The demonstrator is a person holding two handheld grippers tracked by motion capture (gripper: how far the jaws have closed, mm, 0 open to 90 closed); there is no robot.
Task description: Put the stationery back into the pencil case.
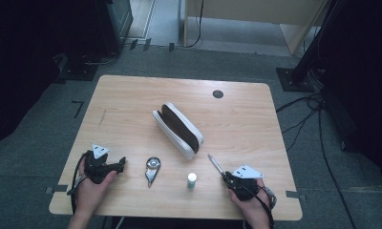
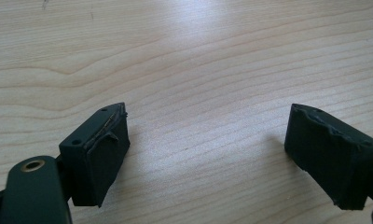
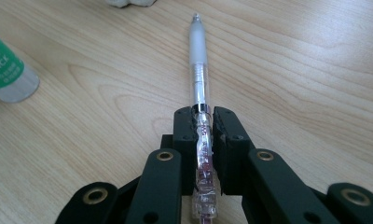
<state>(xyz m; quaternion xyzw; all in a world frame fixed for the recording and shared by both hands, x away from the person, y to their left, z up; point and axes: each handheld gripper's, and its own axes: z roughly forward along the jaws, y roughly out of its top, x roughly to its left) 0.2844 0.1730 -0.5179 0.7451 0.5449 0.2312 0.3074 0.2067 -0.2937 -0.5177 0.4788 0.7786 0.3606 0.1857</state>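
Black and matte, the two blocky pads (image 3: 187, 126) of the right gripper (image 3: 204, 122) pinch a clear plastic pen (image 3: 199, 93) by its back half. The pen is thin and round, with a frosted white grip and a small metal tip, and it points away from the jaws, low over the pale wooden table (image 3: 315, 70). From the high view the right gripper (image 1: 223, 175) sits near the table's front right edge with the pen (image 1: 216, 165) slanting toward a white oblong pencil case (image 1: 178, 130), which lies open with a dark inside. A small glue stick (image 1: 192, 180) with a green label stands to the left of the pen. The left gripper (image 1: 123, 162) rests near the front left corner, its jaws spread wide over bare wood grain.
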